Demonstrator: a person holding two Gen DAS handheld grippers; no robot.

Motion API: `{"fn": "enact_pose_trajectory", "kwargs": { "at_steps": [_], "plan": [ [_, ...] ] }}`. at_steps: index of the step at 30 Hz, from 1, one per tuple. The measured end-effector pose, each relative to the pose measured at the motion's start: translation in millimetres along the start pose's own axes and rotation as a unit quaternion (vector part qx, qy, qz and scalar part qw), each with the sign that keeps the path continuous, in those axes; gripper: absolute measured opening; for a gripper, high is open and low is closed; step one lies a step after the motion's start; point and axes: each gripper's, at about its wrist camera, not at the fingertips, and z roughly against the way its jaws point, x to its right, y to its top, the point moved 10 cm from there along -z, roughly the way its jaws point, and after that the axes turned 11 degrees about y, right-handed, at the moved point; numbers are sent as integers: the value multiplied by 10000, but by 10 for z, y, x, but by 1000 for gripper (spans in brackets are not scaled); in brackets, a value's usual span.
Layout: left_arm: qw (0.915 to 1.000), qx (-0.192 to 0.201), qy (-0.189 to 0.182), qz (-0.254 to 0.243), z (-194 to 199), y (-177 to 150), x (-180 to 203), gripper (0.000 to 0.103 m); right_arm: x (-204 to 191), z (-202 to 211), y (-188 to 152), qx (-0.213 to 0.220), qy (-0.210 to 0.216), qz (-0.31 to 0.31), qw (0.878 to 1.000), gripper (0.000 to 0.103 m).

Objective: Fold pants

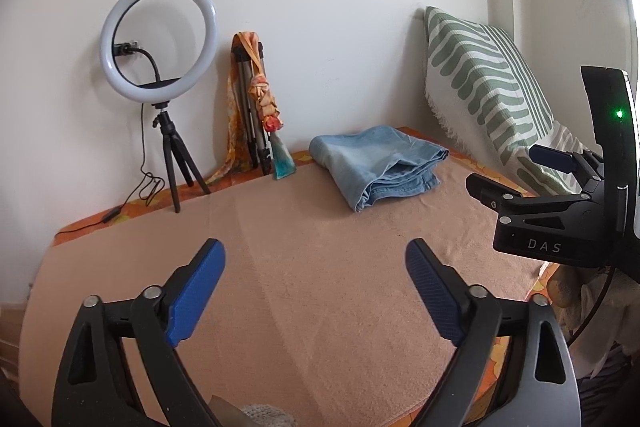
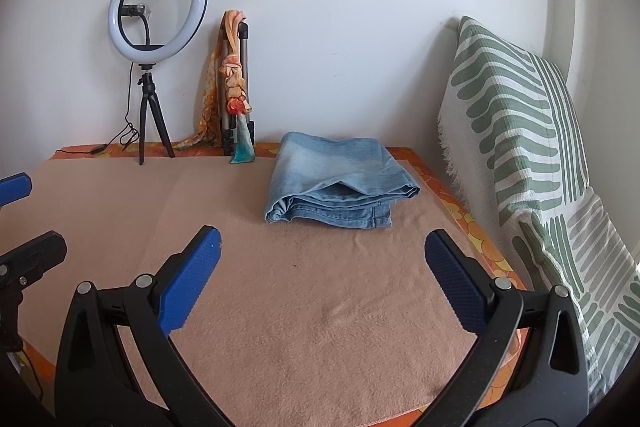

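A pair of light blue jeans [image 1: 378, 165] lies folded into a compact stack at the far right of the peach blanket [image 1: 304, 267], near the wall. The right wrist view shows the same jeans [image 2: 340, 187] straight ahead, the folded hems facing me. My left gripper [image 1: 316, 255] hovers over the blanket well short of the jeans, its blue pads spread wide with nothing between them. My right gripper [image 2: 324, 247] is likewise open and empty, a short way in front of the jeans. In the left wrist view the right gripper [image 1: 516, 173] shows at the right edge.
A ring light on a small tripod [image 1: 160, 75] stands at the back left with its cable trailing on the bed. A folded tripod draped with an orange scarf [image 1: 256, 99] leans on the wall. A green-patterned pillow [image 1: 492, 95] rests along the right side.
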Motion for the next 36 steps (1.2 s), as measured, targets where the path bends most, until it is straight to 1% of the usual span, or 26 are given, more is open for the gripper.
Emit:
{"fn": "enact_pose_trajectory", "kwargs": {
  "at_steps": [5,9,36],
  "plan": [
    [10000,55,-22,-12,29,12,2,103,-11,-5,2,12,-12,44,10000,103],
    [9999,105,83,-80,39,17,-5,103,-27,-11,-3,-9,16,26,10000,103],
    [9999,110,91,-76,52,19,-19,103,-95,-34,-10,-50,51,51,10000,103]
  ]
}}
